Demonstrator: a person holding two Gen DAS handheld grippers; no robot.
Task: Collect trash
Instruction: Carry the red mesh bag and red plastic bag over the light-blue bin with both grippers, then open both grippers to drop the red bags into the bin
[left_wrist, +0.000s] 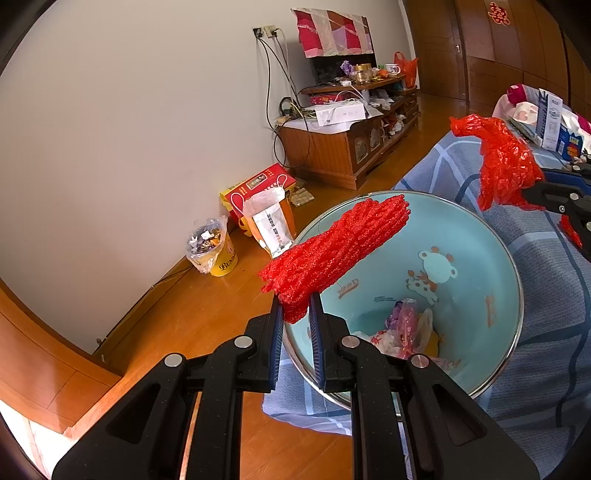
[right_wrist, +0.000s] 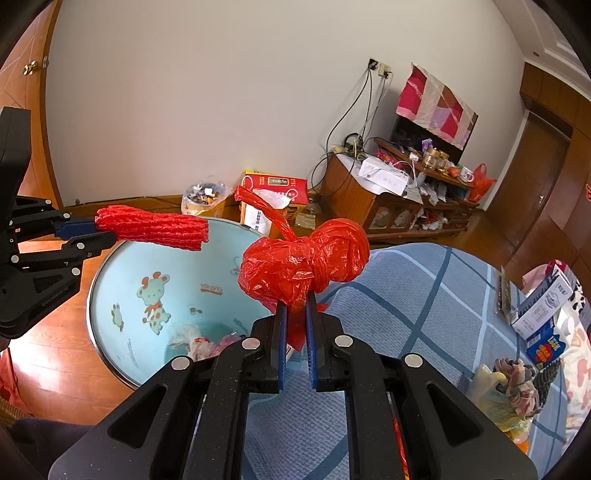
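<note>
My left tongs (left_wrist: 295, 308) pinch a red foam-net roll (left_wrist: 334, 245), my right tongs (right_wrist: 295, 321) a knotted red plastic bag (right_wrist: 304, 264); next I release both over the blue cartoon-printed bin (left_wrist: 480, 280).

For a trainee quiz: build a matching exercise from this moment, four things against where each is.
Things:
1. red foam net
2. knotted red plastic bag
3. blue basin
4. yellow bucket

Places:
A. on the floor by the wall
B. in the right gripper
C. on the blue checked bedding
D. in the left gripper

Pairs: 1-D, 2-B, 3-C, 4-A
</note>
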